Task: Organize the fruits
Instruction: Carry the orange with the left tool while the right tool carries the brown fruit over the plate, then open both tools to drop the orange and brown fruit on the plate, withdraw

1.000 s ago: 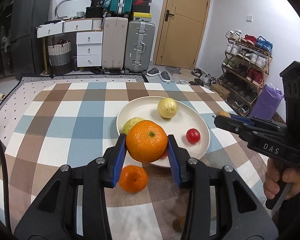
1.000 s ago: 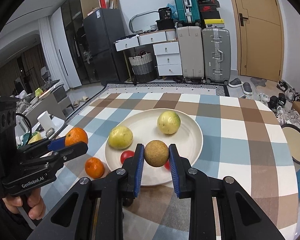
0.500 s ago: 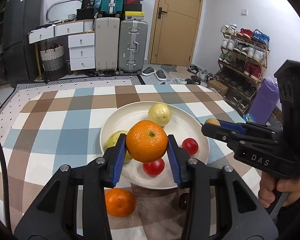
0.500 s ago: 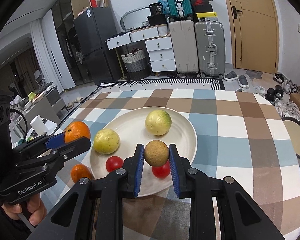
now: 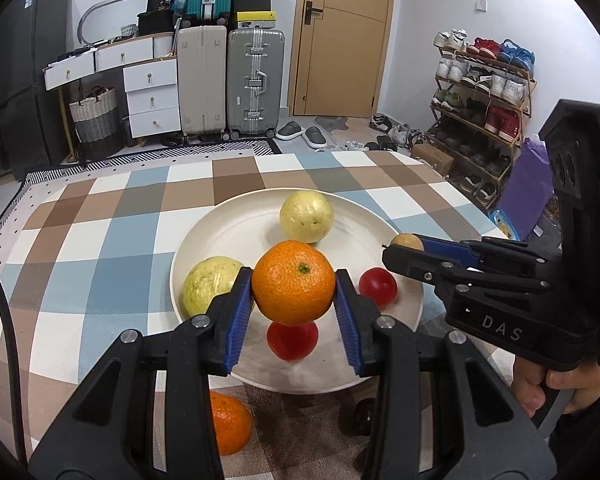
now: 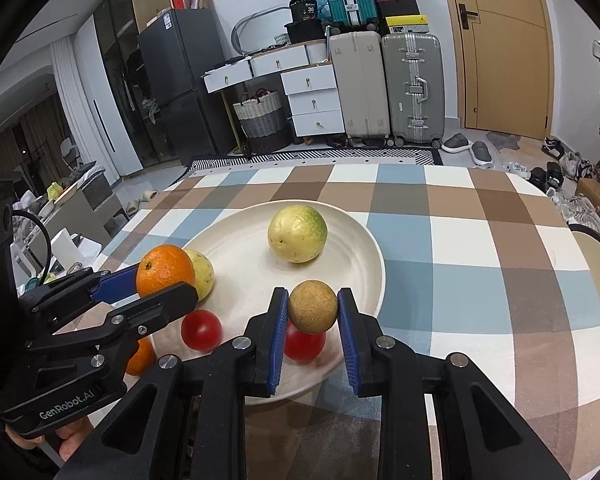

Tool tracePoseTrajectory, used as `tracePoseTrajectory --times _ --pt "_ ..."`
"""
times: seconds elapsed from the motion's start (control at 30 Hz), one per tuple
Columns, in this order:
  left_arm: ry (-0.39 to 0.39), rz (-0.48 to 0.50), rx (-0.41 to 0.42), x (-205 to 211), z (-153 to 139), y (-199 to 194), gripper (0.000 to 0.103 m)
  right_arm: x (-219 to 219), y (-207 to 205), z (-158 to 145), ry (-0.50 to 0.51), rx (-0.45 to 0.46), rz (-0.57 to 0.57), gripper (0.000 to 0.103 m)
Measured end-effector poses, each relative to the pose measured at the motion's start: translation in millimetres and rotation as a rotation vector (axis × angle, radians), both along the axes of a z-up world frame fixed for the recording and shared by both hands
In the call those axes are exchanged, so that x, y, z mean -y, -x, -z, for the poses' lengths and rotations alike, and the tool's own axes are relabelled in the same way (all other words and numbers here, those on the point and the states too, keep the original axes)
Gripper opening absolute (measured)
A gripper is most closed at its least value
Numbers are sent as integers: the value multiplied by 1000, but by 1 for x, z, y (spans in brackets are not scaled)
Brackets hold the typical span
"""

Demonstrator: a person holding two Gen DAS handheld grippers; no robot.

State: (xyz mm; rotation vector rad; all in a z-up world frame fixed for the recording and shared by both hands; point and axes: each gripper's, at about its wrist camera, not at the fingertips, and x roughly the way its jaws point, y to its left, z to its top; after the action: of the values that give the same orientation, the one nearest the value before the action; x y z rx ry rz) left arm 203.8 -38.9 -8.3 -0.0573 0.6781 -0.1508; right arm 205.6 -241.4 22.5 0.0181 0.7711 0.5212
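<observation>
Now both hand-held claws have come forward and down over the round cream plate [image 5: 204, 248]. The left gripper [image 5: 294, 306] pinches a round orange mandarin [image 5: 294, 282] above the plate's near edge; the right gripper [image 6: 312, 330] pinches a small brown speckled fruit [image 6: 313, 307] near its right rim. Both fruits look ready to set down; another orange mandarin [image 5: 228, 420] waits off the plate's near-left edge.

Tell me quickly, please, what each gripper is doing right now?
Left gripper: closed on the orange, above the plate.
Right gripper: closed on the small brown fruit, also above the plate.
</observation>
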Motion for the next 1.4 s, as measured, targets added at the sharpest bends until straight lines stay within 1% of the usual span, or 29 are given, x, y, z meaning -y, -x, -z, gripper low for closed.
tracePoseTrajectory --times 0.37,0.7,0.9,0.97,1.03,1.1,1.17,1.2,1.23,1.27,1.3,1.33,1.37,1.4 --pt "-6 9 -18 4 6 -5 37 0 -10 3 -29 -11 21 26" --pt "-12 19 -35 8 10 -7 37 0 -14 10 -4 -24 39 26" --pt "6 20 -33 6 9 -5 37 0 -10 7 8 1 44 30" --pt "2 17 -26 5 8 -4 37 0 -7 6 16 10 44 39" --pt "6 16 -16 5 6 -1 37 1 -3 5 22 24 51 43" --pt "13 20 -14 4 5 0 41 6 2 3 18 42 67 48" --pt "13 21 -11 4 3 2 51 12 7 2 10 51 82 57" --pt "13 18 -6 3 2 4 54 15 9 2 11 51 87 59" --pt "14 15 -3 3 1 6 59 18 10 2 10 50 93 63" --pt "14 12 -3 2 0 8 68 21 12 1 8 49 97 67" --pt "15 3 -2 0 -1 11 74 23 13 1 7 48 99 71" --pt "16 -6 1 -2 -1 13 84 25 15 1 6 47 104 78" --pt "16 -11 5 -3 -2 16 86 26 17 1 2 43 106 86" --pt "15 -16 8 -5 -3 19 86 28 20 1 -3 41 103 89"
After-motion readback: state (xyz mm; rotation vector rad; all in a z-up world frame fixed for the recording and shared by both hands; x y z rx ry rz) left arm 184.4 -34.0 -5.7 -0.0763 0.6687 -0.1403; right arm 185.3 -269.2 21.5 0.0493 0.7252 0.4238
